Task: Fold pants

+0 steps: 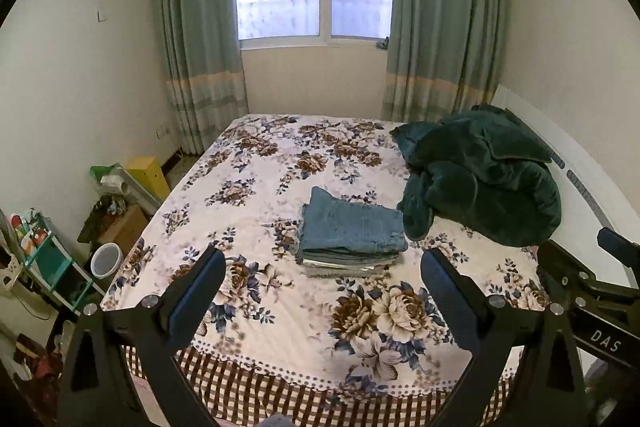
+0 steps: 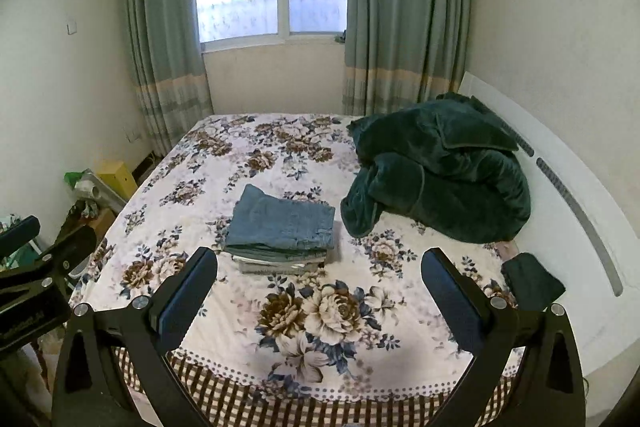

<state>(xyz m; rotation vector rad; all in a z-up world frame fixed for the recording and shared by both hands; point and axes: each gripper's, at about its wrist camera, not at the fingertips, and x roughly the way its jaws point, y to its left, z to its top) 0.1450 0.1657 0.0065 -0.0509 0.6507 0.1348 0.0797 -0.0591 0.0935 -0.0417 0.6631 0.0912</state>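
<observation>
Left wrist view. The left gripper (image 1: 322,291) was held above the near edge of the bed (image 1: 280,359), its jaws spread wide with nothing between them. The folded pants (image 1: 352,227), blue denim, lay as the top layer of a small stack of folded garments (image 1: 344,263) near the middle of the floral bedspread, well apart from the fingertips. A crumpled dark green blanket (image 1: 480,179) lay just beside the stack, toward the headboard (image 1: 592,195). Part of the right gripper (image 1: 592,287) entered at the right margin. Only this view showed the floor clutter at the bedside in full: a white bucket (image 1: 106,259) and a teal rack (image 1: 48,259).

Right wrist view. The right gripper (image 2: 320,287) was likewise spread and empty, short of the pants (image 2: 284,223). The left gripper's body (image 2: 44,275) crossed the left margin; its jaws could not be judged from here. Only this view showed a small dark cloth (image 2: 532,279) on the bed near the headboard, and more of the headboard's slotted length.

Handling, as a judgement: denim is moderately heavy, limp yet thick, with good friction and no fragility. The folded edge facing the grippers would be the soundest hold, pinched through all layers at two corners so the fold does not open. The pants appeared already folded.
</observation>
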